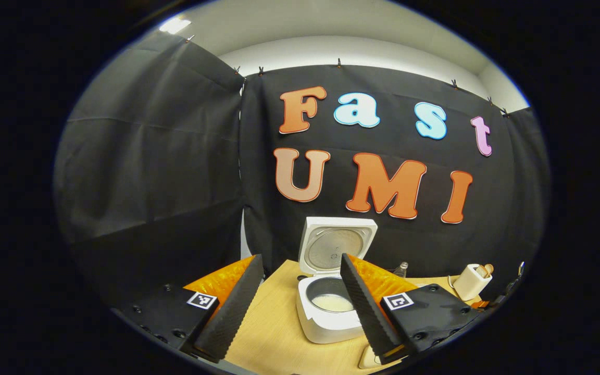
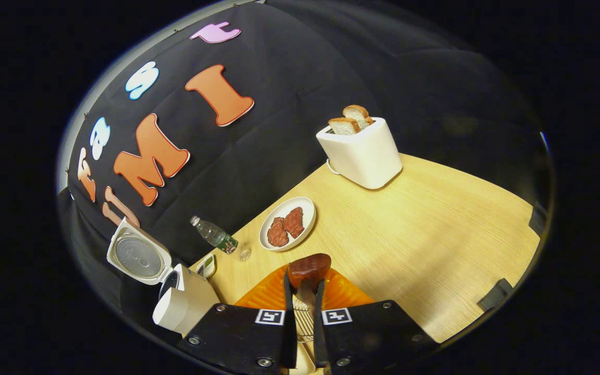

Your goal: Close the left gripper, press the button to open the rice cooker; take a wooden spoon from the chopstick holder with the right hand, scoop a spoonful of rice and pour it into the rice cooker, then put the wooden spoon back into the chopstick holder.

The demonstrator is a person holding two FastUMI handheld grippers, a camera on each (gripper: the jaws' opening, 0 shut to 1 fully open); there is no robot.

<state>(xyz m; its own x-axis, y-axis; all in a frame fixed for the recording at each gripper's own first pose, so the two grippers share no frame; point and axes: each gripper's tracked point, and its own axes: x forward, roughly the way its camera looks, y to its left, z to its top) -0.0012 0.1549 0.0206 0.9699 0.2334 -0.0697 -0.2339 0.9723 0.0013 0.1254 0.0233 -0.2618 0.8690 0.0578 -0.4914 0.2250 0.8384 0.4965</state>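
Observation:
The white rice cooker stands on the wooden table with its lid raised; something pale lies at the bottom of its inner pot. My left gripper hovers in front of it, open, with nothing between its fingers. In the right gripper view the cooker sits at the lower left, lid up. My right gripper is shut on the handle of a wooden spoon, whose dark bowl sticks out past the fingertips. A wire mesh, perhaps the chopstick holder, shows low between the fingers.
A white toaster with bread slices stands at the table's far side, also the toaster at the right. A plate with meat pieces, a plastic bottle and a small dish lie between toaster and cooker.

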